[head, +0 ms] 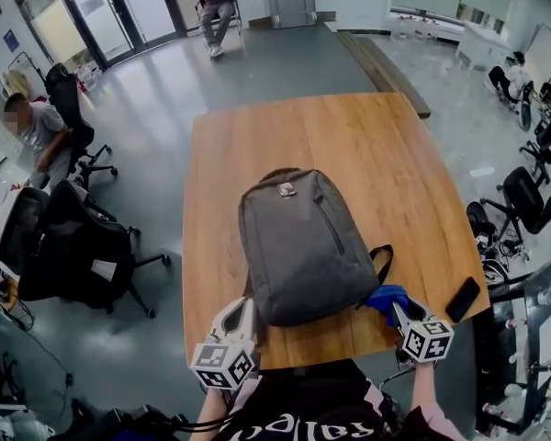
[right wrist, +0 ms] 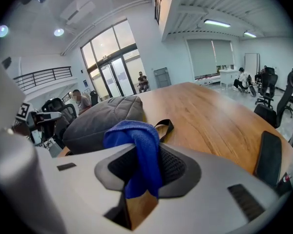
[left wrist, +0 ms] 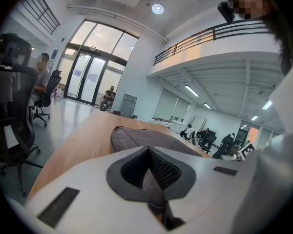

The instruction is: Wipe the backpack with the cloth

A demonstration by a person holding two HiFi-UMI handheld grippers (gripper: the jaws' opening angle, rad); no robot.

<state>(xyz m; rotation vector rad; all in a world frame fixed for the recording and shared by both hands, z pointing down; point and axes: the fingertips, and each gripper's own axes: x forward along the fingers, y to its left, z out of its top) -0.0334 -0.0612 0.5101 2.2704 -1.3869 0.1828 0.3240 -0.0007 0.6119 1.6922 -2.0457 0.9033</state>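
A grey backpack (head: 303, 246) lies flat on the wooden table (head: 285, 136), its top toward the far side. My left gripper (head: 247, 309) is at its near left corner, and in the left gripper view (left wrist: 150, 172) the jaws are closed on a fold of the grey backpack (left wrist: 141, 138) fabric. My right gripper (head: 394, 309) sits at the near right corner, shut on a blue cloth (head: 386, 297). The blue cloth (right wrist: 136, 147) bunches out of the right gripper (right wrist: 141, 167), just beside the backpack (right wrist: 102, 118) and its black strap (right wrist: 163, 127).
A black phone (head: 463, 299) lies near the table's right front corner, also seen as a dark slab (right wrist: 267, 157). Office chairs (head: 64, 237) stand left of the table and more (head: 523, 200) to the right. People sit in the background.
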